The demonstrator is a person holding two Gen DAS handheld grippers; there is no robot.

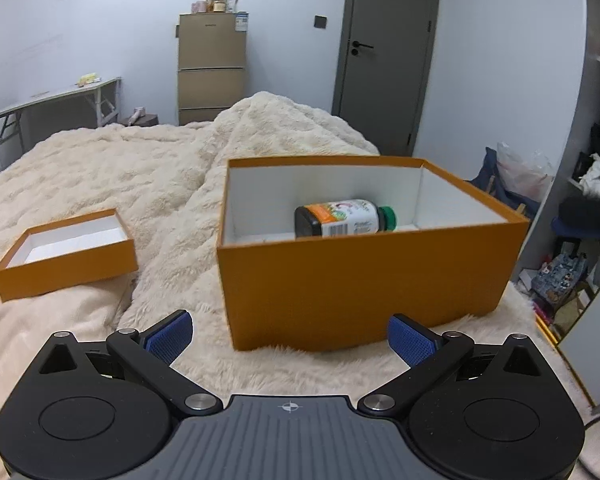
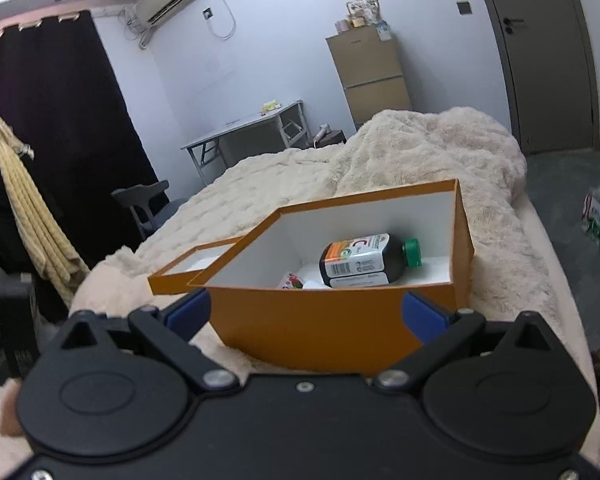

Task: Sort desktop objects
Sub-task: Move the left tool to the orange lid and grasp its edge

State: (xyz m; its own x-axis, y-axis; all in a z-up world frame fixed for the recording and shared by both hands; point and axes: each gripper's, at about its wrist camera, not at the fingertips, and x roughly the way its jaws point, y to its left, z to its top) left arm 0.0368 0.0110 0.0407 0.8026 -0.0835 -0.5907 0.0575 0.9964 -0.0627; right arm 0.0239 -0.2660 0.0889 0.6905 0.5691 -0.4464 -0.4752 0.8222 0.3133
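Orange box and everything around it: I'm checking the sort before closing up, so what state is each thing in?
Orange box: open, lid off, on the blanket.
Lid: upturned, empty, apart from the box.
Bottle: lying on its side in the box, green cap on.
Small packet: in the box beside the bottle, mostly hidden.
Left gripper: open, holding nothing.
Right gripper: open, holding nothing.
Door: shut.

Ahead of left gripper [image 1: 290, 338]: matt orange cardboard box [image 1: 364, 276], smooth white lining | inside: glossy dark plastic bottle [image 1: 340, 218], paper label | underneath: shaggy cream blanket [image 1: 100, 168]
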